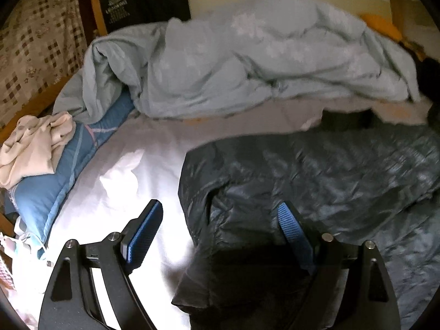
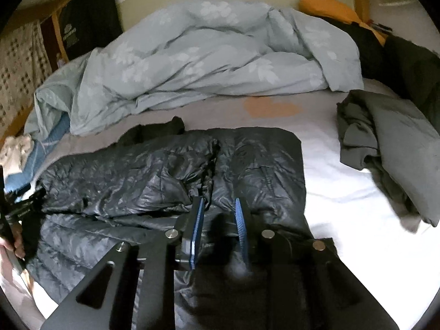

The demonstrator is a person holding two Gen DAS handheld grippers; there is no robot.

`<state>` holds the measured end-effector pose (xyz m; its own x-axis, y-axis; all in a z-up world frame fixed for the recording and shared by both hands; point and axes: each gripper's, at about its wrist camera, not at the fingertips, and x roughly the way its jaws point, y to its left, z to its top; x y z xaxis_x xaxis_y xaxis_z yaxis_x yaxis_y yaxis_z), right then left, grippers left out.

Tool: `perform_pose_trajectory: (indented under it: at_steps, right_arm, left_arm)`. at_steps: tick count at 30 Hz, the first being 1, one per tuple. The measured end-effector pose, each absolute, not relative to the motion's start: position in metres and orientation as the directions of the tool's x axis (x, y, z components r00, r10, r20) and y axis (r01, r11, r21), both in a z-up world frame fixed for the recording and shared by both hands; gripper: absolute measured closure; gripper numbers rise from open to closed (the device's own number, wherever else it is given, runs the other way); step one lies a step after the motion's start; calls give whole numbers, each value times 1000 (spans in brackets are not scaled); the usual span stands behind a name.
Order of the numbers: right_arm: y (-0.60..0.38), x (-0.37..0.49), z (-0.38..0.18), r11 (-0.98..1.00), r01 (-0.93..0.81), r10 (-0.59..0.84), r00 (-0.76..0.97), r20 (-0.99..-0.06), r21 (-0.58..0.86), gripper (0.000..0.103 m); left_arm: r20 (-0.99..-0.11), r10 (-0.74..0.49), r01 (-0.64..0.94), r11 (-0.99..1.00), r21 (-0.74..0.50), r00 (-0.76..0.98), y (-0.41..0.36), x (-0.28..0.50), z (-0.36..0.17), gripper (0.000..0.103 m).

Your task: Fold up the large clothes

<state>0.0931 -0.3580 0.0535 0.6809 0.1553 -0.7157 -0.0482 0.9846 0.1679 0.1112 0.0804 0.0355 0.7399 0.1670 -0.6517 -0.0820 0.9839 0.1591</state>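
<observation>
A dark quilted jacket (image 2: 170,170) lies spread flat across the white sheet (image 2: 343,181) of a bed, its shiny panels creased and its hem edge square toward the far side; behind it a pale blue duvet (image 2: 192,63) is heaped along the wall, and a grey garment (image 2: 390,148) lies crumpled well apart to the right.

The right gripper (image 2: 218,220) hangs over the near middle of the jacket, pointing down at it; its blue pads (image 2: 198,225) stand a narrow way apart with dark fabric showing between them, and whether they pinch that fabric I cannot tell, since the near cloth is blurred and shadowed.

The left gripper (image 1: 220,231) sits at the jacket's left edge with its jaws spread wide; the left pad (image 1: 145,233) hangs over bare sheet, the right pad (image 1: 291,231) over the quilted cloth, so the jacket's rounded edge runs between them without being clamped; a dark fold of the jacket lies just below the jaws.

In the right wrist view a hand (image 2: 16,244) grips the left tool at the picture's left edge; a cream cloth (image 1: 35,148) rests on a blue pillow (image 1: 68,170) near the bed's left side.
</observation>
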Motion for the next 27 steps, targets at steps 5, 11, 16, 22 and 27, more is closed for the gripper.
perform_pose_trajectory:
  at_steps: [5,11,16,22,27]
  right_arm:
    - [-366,79,65,959,-37,225,701,-676,281,45]
    - [-350,54,76,989,-6,104,751,-652,150,31]
    - [-340,20,80,997,21,24,805,-593,69,15]
    - [-332,-13,80,999,31,-44,837,-545,-32,15]
    - [-331,-29,81,999,20,-33,844,-536,-30,15]
  left_arm:
    - [-561,102,-30,990,136,822,67,84,62,18]
    - [-440,84,-15,987,157,894,60,43,90,4]
    - [-415,33,-3,997,75,909,57,19,109,0]
    - [-325,33,5,993,117,945,37,-12,110,0]
    - [-297,21,39,980,195,955,13,-35,101,0]
